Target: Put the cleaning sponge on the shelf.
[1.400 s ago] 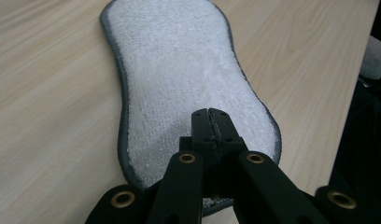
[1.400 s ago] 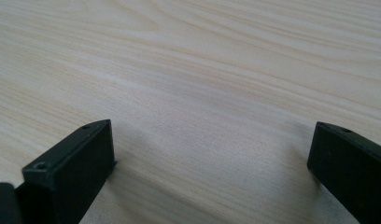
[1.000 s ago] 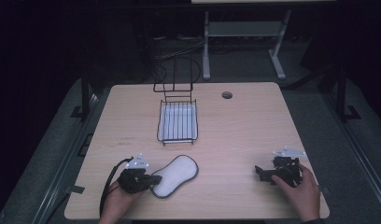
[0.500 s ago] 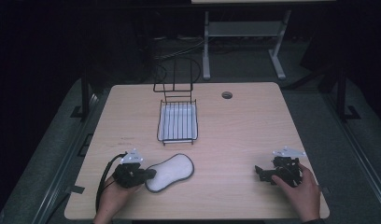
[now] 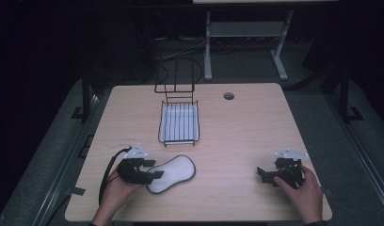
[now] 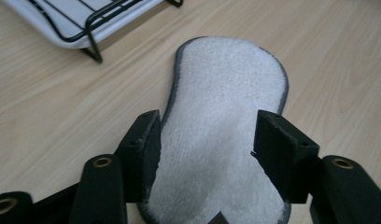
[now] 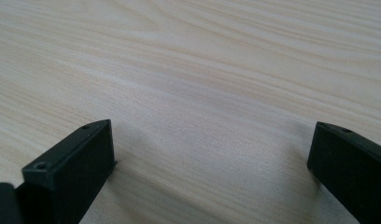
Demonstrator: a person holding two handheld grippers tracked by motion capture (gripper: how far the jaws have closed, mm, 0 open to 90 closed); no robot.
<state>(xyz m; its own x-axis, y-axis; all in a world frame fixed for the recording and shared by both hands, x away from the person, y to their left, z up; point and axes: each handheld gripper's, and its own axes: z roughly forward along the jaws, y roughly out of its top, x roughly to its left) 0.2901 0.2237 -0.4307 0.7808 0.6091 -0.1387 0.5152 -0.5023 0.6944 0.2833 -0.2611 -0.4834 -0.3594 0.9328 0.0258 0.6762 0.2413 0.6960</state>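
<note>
Soft pad released at the surface's seven o'clock

The surface (image 5: 237, 141) bore a rack (image 5: 179, 123); the limp, light pad (image 5: 173, 168) suited an edge pinch; left claw (image 6: 207, 140) had just opened astride it, right claw (image 7: 212, 158) stood apart, empty.

A black wire rack (image 5: 179, 121) with a white tray beneath it stands near the tabletop's (image 5: 246, 136) far edge, left of centre — its tall looped back rises at the far side. A round cable hole (image 5: 228, 96) sits by the far edge.
</note>
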